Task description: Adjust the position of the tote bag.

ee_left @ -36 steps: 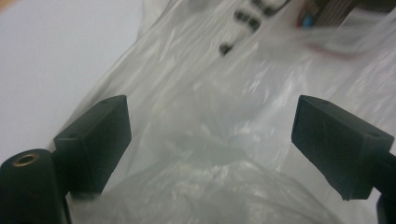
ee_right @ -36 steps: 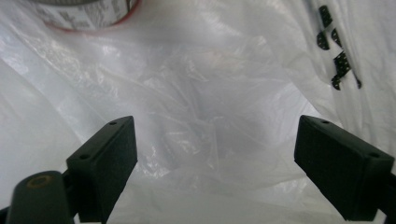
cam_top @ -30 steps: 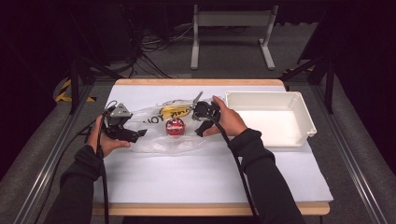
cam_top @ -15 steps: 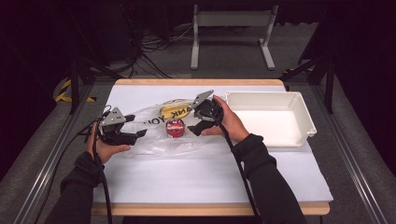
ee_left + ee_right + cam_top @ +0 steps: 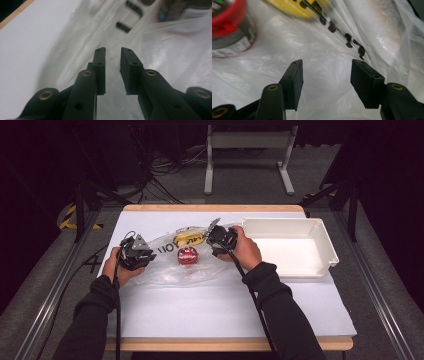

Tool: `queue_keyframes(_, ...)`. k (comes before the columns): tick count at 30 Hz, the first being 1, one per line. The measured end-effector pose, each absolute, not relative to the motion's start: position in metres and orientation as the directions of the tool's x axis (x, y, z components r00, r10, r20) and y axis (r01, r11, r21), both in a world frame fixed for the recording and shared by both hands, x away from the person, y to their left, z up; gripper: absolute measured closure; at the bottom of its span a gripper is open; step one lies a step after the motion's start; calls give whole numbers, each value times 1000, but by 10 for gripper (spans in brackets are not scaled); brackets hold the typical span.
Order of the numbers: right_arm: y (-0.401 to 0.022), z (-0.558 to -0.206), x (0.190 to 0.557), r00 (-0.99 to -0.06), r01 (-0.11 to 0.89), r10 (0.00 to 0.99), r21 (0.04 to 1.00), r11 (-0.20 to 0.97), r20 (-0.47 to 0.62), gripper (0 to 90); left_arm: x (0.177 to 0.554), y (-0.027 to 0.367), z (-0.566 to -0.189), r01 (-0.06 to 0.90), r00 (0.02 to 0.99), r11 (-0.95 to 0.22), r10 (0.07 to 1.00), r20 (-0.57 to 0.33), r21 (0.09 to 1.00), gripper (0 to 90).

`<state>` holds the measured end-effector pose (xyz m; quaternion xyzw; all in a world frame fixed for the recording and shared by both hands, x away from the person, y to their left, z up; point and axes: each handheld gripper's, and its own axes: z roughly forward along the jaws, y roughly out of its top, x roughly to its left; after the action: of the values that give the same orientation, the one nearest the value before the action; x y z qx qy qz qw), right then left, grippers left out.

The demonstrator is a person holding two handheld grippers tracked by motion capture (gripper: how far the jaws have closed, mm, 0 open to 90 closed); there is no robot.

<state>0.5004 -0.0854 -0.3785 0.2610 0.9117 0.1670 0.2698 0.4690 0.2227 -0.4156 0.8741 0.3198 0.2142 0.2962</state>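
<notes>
My left gripper [image 5: 112, 53] has just been closing, jaws narrowly apart over the plastic bag [image 5: 167, 270]; my right gripper [image 5: 325, 66], also closing, stands wider over the bag's far end, red can [image 5: 187, 255] between them.

**Three cameras, one shared bag**

Your high view sits above your side of the table [image 5: 225, 320], looking forward and down, far enough back to take in your forearms, the whole tabletop and the floor beyond. Your left gripper [image 5: 113, 53] view rides low, looking along its jaws, very close to the clear plastic bag [image 5: 175, 55]. Your right gripper [image 5: 326, 65] view is just as close, facing the bag [image 5: 324, 45] toward the red-lidded can [image 5: 229, 27]. All three share the bag [image 5: 175, 270]; the high view also shows the can [image 5: 187, 255].
</notes>
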Motion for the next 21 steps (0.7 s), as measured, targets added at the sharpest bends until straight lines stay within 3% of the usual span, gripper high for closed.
queue_keyframes(8,-83,-388,509,-686,463,594,377,802,-420,424,483,240,-429,541,626,-544,770,125,641,751)
queue_keyframes(14,-76,-396,511,-731,487,539,233,842,-419,450,481,251,-430,549,617,-553,774,141,627,750)
queue_keyframes(21,-82,-397,512,-756,504,542,200,840,-367,455,475,267,-428,545,634,-543,766,110,638,764)
